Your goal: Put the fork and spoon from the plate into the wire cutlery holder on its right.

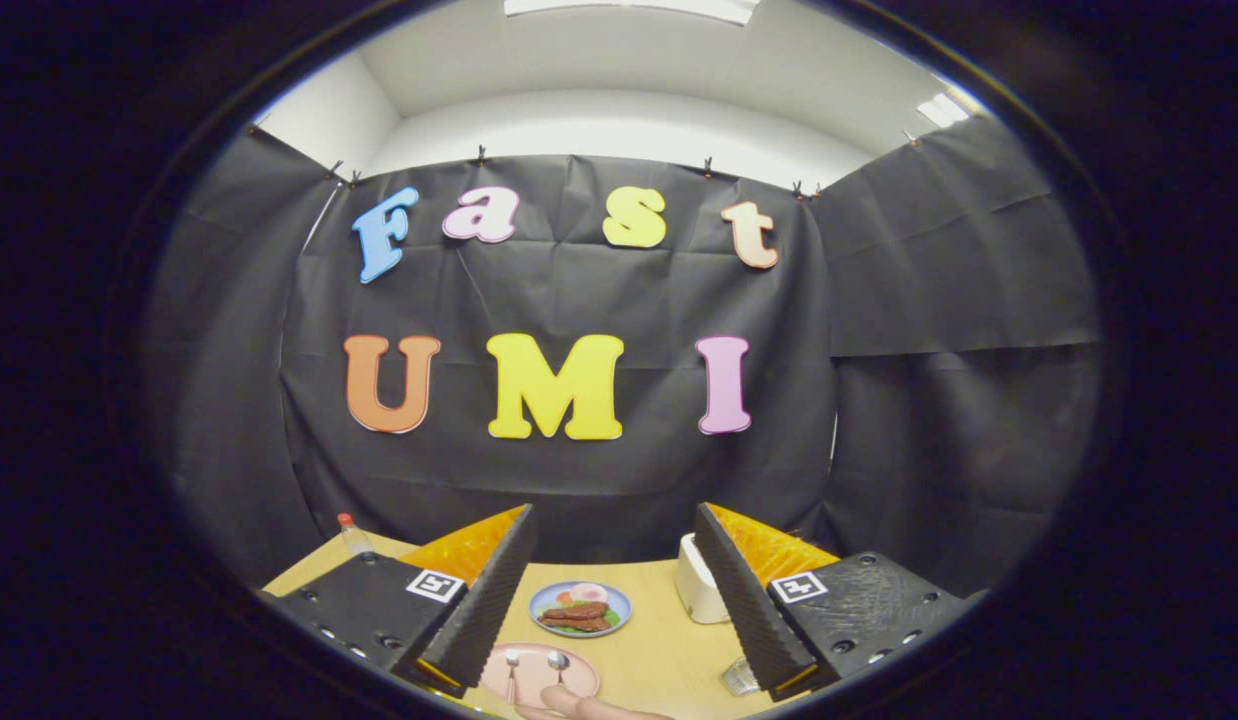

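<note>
A pink plate (579, 678) lies on the wooden table (659, 640), low between my fingers and close to me. On it rest a fork (512, 668) on the left and a spoon (558, 662) beside it, heads pointing away. My gripper (609, 590) is open, high above the table, with nothing between its fingers. The wire cutlery holder (739, 678) peeks out by the right finger, mostly hidden behind it. A person's fingertip (579, 703) touches the near rim of the plate.
A blue plate of food (580, 608) sits beyond the pink plate. A white box-like object (699, 585) stands to its right, against the right finger. A small clear bottle with a red cap (353, 535) stands at the far left of the table.
</note>
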Tool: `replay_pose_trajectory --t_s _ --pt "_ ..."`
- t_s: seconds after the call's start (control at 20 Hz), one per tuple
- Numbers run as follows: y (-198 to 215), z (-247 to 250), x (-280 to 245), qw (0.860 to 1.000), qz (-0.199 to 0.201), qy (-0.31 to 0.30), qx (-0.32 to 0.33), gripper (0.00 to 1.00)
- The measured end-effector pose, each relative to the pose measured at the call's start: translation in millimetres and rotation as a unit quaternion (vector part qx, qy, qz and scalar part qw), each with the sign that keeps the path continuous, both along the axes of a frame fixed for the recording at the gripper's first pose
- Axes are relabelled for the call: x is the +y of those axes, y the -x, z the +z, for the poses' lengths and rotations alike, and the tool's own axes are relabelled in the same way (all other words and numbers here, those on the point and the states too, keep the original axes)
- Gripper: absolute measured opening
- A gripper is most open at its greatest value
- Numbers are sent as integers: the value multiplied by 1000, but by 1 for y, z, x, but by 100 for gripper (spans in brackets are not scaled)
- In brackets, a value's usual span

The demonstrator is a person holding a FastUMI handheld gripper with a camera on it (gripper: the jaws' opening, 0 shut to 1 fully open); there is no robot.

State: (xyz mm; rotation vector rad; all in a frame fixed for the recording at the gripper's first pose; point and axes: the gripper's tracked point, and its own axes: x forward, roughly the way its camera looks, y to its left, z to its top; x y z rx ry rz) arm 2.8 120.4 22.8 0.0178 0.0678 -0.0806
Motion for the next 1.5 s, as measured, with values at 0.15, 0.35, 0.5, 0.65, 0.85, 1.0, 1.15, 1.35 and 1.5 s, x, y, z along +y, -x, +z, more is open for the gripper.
replay_pose_trajectory --t_s 0.15,0.35,0.5,0.65,0.85,1.0,1.15,1.35,1.5 --pt "-9 -10 2 1000 1 -2 11 95" --pt "-24 -44 13 999 8 7 38 95" --pt "-40 -89 20 997 16 21 78 95" --pt "-52 -138 28 991 29 30 128 96" --pt "-62 -200 39 980 42 46 187 96" --pt "-65 -250 51 969 59 50 235 96" --pt "-68 -301 56 956 59 52 284 96" --pt "-59 -357 60 935 61 44 346 95" --pt "-56 -388 66 921 67 35 383 95"
